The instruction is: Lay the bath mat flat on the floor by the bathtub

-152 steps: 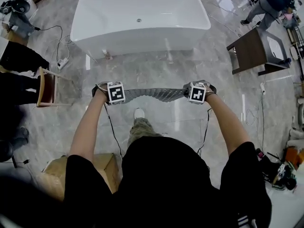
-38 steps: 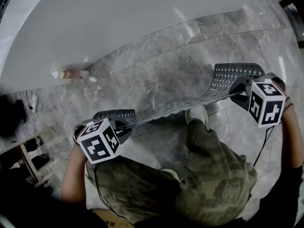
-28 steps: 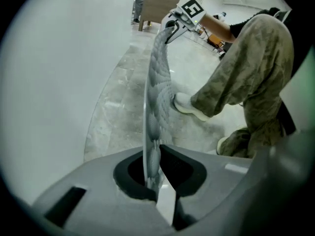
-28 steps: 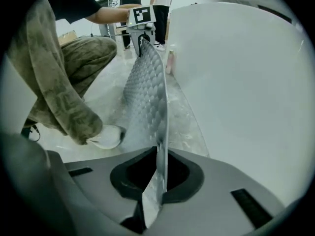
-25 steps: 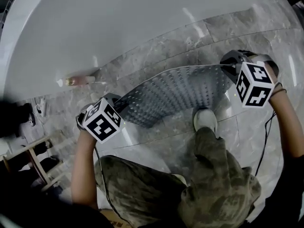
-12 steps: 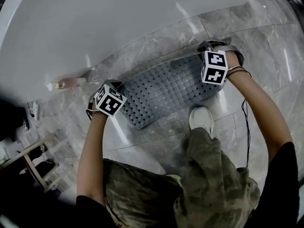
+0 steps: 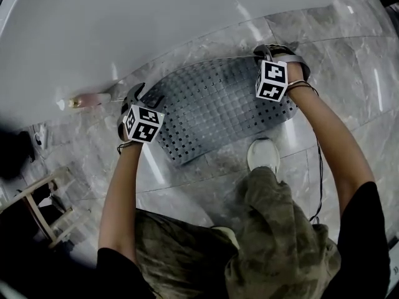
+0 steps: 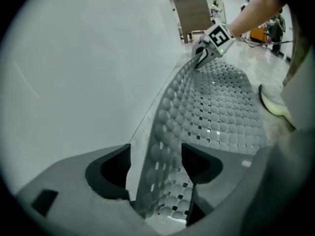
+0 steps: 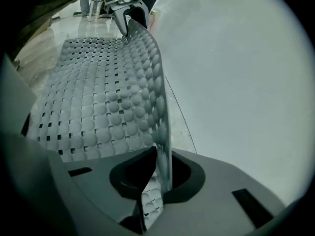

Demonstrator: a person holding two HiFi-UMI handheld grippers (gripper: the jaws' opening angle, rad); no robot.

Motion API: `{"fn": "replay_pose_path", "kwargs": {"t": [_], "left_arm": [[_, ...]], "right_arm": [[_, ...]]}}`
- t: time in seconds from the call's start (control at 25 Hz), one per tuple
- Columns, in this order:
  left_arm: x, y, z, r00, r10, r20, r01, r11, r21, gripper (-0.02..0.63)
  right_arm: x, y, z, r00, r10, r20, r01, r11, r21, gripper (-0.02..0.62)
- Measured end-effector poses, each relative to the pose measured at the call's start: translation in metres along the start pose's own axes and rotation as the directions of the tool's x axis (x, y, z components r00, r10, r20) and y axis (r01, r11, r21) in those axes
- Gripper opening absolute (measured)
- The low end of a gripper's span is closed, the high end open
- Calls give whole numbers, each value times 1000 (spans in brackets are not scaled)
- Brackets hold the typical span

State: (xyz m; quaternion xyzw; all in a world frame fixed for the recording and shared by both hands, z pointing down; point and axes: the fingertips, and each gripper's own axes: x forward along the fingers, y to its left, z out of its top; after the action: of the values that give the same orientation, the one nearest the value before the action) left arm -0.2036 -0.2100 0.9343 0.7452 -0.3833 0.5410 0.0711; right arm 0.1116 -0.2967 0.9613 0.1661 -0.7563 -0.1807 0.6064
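The grey, hole-patterned bath mat (image 7: 218, 111) lies on the marble floor (image 7: 349, 55), at the strip of floor along the foot of the white bathtub (image 7: 156, 23); its long far edge runs just beside the tub wall, and its near edge lies close to the person's pale shoe (image 7: 263, 154).

The left hand-held gripper (image 7: 139, 97) is at the mat's far left corner; its jaws have just been opening and now stand spread, with the mat's edge rising between them, and neither pad (image 8: 115, 173) is pressed on it.

The right hand-held gripper (image 7: 268, 52) is at the far right corner; its jaws are pressed together, pinching the mat's edge, which stands upright in the grip in the right gripper view (image 9: 157, 173).

Most of the mat rests flat on the floor; the band along the tub side curls upward, highest at the right gripper's pinch, and in the left gripper view (image 8: 155, 173) it also lifts off the floor between the spread jaws.

Both grippers point steeply down, each with its marker cube facing up; a small pinkish thing (image 7: 84, 99) lies at the foot of the tub, off the mat's left end.
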Motion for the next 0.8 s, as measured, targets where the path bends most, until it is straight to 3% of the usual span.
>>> {"fn": "replay_pose_path", "kwargs": {"t": [0.16,0.24,0.36,0.52,0.6,0.72,0.8], "left_arm": [[-2,-1,-1,1000,12,22,-11,999,-36,354],[-3,2,-1,999,31,29,-30,998,-47,373],[-9,11,6,995,79,54,-76,995,-64,393],[-22,22,2,991,103,85,-81,971,-224,396],[-22,16,-14,993,97,69,-68,941,-333,396],[-20,1,-55,997,64,29,-42,873,-485,396],[-22,-7,-81,999,49,-5,-45,872,-487,396]], "right_arm": [[5,-3,0,999,-26,28,25,999,40,26],[3,-6,7,998,-33,58,30,998,62,155],[-10,-11,15,993,-47,110,35,994,105,189],[-35,-25,16,979,-99,177,51,966,255,221],[-52,-31,3,970,-141,200,56,924,379,227],[-72,-19,-41,968,-167,189,29,817,576,227],[-83,-4,-80,970,-175,166,10,718,696,227]]}}
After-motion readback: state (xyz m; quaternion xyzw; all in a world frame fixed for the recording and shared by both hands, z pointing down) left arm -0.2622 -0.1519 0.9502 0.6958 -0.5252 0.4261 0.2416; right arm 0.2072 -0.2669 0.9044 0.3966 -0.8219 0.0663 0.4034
